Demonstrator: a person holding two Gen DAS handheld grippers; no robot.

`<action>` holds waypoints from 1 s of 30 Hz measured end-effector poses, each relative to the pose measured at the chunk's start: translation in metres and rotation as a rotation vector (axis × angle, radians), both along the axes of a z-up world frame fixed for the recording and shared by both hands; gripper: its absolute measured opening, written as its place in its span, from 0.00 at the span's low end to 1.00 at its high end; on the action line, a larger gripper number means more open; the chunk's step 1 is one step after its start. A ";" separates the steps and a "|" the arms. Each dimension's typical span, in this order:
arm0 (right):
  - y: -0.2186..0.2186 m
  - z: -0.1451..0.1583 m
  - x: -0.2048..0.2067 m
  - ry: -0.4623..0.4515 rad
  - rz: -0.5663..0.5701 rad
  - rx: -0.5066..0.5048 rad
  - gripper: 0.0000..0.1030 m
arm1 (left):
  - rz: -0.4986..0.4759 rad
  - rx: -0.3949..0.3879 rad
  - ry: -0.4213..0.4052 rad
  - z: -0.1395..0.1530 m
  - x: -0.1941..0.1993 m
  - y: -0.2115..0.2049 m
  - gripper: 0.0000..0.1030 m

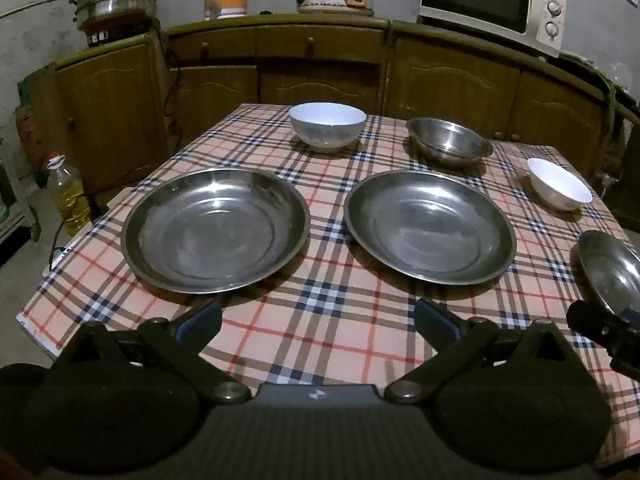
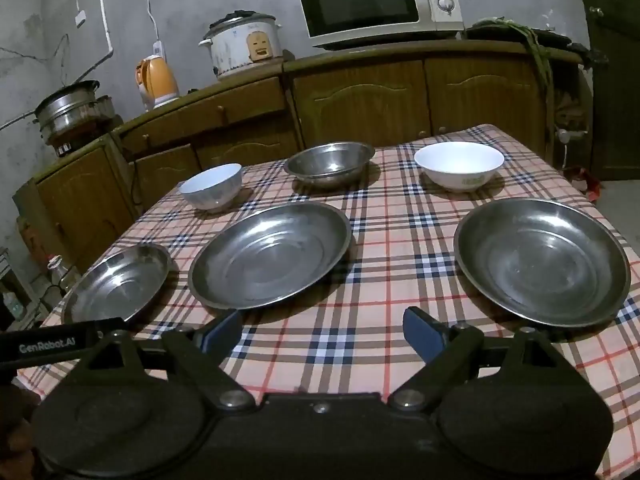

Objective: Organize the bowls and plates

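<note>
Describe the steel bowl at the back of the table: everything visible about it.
The steel bowl is round, shiny grey metal with a flared rim and sloping walls, deeper than the plates. It stands upright and looks empty on the checked tablecloth, in the far row between two white bowls. Nothing touches it but the cloth; both grippers are well short of it.

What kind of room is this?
Most likely a home kitchen: a microwave and a rice cooker sit on wooden cabinets, with a checked-cloth table in front.

Dim indoor light — sharp centre, fisheye bend & dark corners.
</note>
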State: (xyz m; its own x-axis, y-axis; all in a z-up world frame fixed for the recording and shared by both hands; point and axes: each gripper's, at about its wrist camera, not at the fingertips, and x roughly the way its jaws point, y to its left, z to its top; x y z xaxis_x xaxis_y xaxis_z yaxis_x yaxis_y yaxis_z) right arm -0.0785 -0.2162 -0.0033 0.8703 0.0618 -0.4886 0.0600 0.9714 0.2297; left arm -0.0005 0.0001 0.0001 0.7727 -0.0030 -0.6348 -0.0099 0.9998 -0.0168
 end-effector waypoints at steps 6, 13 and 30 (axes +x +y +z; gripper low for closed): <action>-0.002 -0.004 0.005 -0.009 -0.010 0.000 1.00 | 0.003 -0.008 0.026 -0.005 0.011 0.005 1.00; -0.001 -0.008 0.016 -0.049 -0.035 -0.028 1.00 | 0.032 -0.012 0.019 -0.006 0.023 0.012 1.00; -0.020 -0.016 0.083 -0.002 -0.033 -0.015 1.00 | -0.002 -0.007 0.015 -0.018 0.079 0.007 1.00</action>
